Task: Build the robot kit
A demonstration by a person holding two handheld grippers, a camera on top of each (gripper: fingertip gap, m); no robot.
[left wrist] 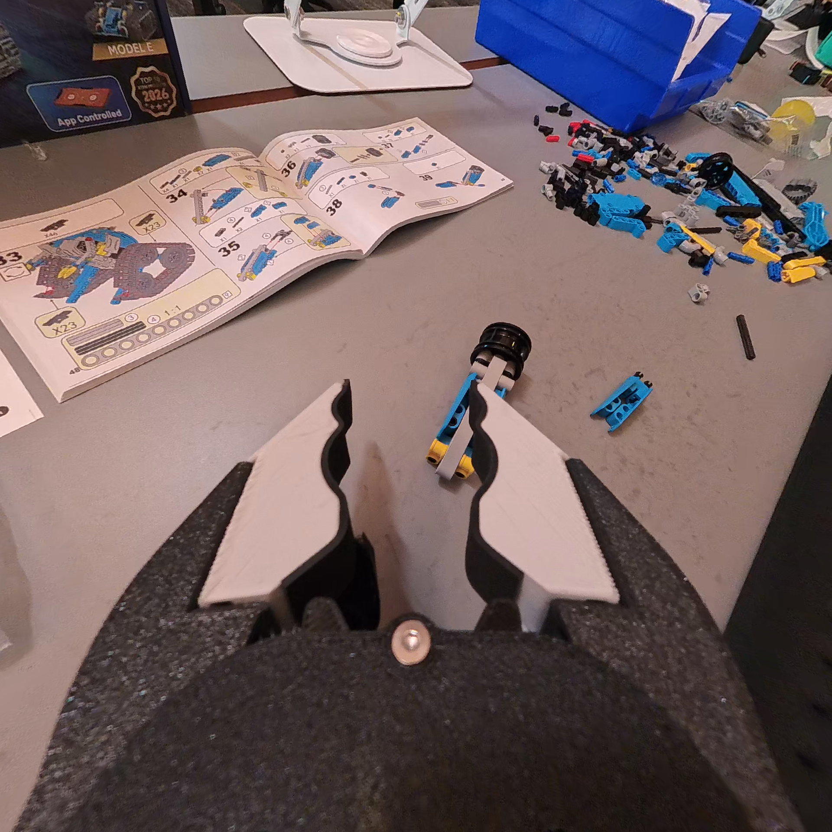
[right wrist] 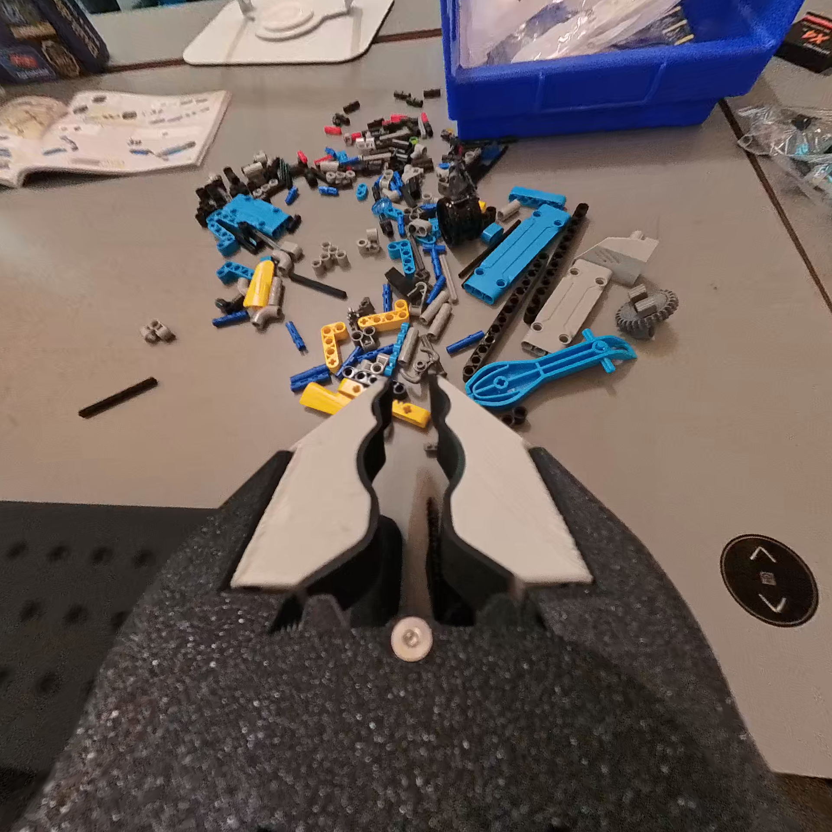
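L gripper [left wrist: 409, 396] jaws wide, empty, by wheel assy [left wrist: 454, 414] | R gripper [right wrist: 409, 387] part-open, empty, over brick pile [right wrist: 396, 252]

The left wrist view looked forward and down along its fingers from close above the grey table [left wrist: 315, 450], facing the far edge, with the open booklet [left wrist: 225, 234] ahead left. The right wrist view looked down from near the front edge at the heap of loose parts [right wrist: 405, 270]. Both shared the booklet [right wrist: 108, 130], the heap [left wrist: 698, 207] and the blue bin [right wrist: 585, 90] [left wrist: 608, 58]
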